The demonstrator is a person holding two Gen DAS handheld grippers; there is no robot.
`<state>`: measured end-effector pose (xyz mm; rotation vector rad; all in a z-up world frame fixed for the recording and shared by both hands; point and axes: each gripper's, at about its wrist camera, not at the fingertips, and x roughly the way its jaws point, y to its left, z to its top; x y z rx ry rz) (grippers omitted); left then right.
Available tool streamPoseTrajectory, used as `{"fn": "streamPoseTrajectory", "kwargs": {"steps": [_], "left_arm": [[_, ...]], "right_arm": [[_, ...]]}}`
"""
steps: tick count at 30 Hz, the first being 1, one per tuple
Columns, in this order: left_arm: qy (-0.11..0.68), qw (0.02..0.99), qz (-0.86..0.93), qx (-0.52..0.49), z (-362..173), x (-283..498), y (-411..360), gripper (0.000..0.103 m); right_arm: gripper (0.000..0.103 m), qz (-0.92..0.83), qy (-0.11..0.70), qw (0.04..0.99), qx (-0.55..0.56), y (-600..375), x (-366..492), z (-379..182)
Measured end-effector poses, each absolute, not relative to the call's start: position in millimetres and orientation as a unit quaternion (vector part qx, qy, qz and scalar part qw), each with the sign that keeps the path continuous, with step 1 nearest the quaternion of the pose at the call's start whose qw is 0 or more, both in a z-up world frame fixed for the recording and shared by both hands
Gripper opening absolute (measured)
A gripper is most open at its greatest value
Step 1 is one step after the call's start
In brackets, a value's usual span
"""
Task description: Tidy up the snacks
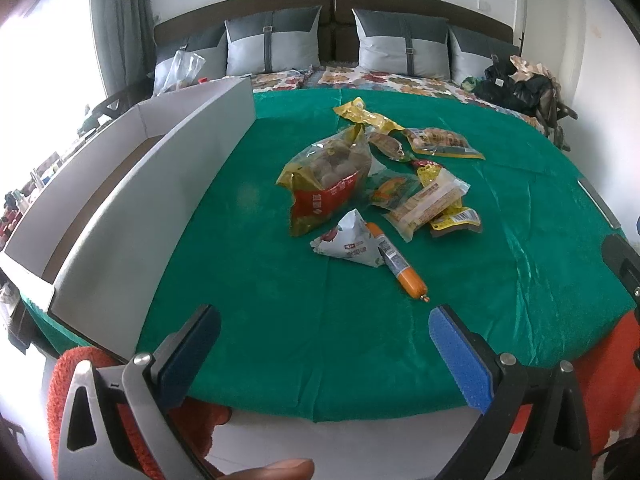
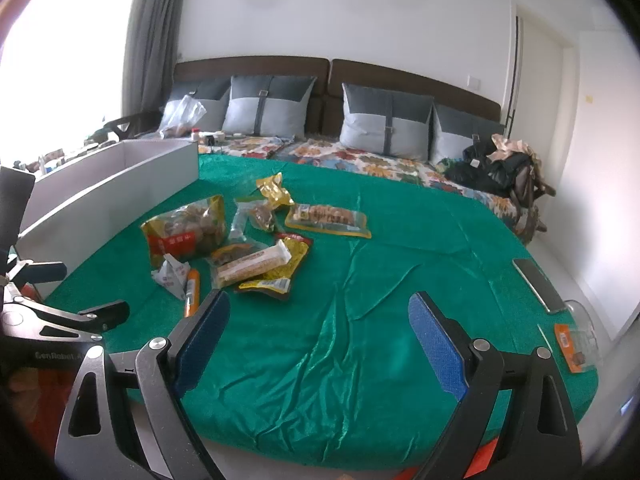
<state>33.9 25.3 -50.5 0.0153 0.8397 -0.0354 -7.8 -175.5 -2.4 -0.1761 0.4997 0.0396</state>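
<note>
A pile of snack packets lies on the green cloth: a big yellow-red bag, a white triangular pack, an orange sausage stick, a clear biscuit bar and a flat yellow packet. My left gripper is open and holds nothing, near the front edge, short of the sausage. My right gripper is open too, holding nothing, to the right of the pile. The left gripper's fingers show at the left of the right wrist view.
A long white cardboard box stands open on the left of the cloth. Pillows and a floral sheet lie behind. Dark clothes are heaped at the back right. A phone and an orange-labelled packet lie at the right edge.
</note>
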Motion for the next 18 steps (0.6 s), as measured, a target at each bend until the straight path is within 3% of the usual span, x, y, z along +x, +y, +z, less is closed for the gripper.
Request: {"fn": "streamPoseTrajectory", "kwargs": {"steps": [10, 18], "left_arm": [[0.416, 0.909, -0.029, -0.011, -49, 67, 49, 0.103], [0.475, 0.879, -0.033, -0.008, -91, 97, 67, 0.103]], "right_arm": [[0.093, 0.032, 0.257, 0.962, -0.083, -174, -5, -5], [0.093, 0.092, 0.356, 0.929, -0.043, -167, 22, -30]]}}
